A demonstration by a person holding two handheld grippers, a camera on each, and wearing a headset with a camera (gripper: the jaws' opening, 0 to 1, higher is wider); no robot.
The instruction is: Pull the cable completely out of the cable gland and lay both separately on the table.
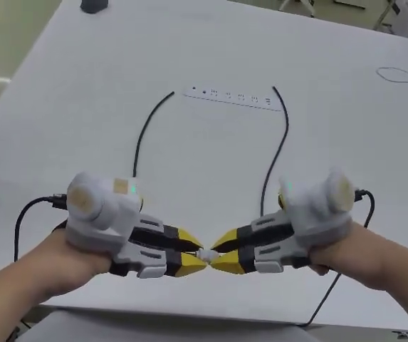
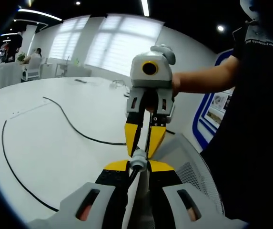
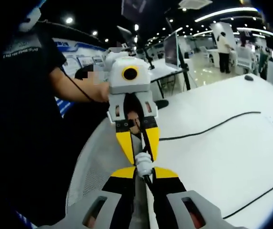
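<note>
Above the table's (image 1: 211, 142) near edge, left gripper (image 1: 199, 256) clamps the cable gland (image 1: 206, 254) (tips meeting), right gripper (image 1: 217, 256) pinches the cable (image 1: 280, 149)

Bright even light, washed-out white table (image 1: 211, 43), glowing ceiling lamps (image 2: 146, 7) and windows (image 2: 112, 43), fisheye bending at edges

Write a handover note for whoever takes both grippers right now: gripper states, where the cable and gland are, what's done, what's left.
Left gripper: shut on the cable gland, held up over the near edge of the table.
Right gripper: shut on the same gland from the opposite side, tip to tip.
Cable: threaded through the gland, both ends trailing on the table.
Done: gland lifted and gripped.
Left: pull the cable fully out, lay both down apart.
</note>
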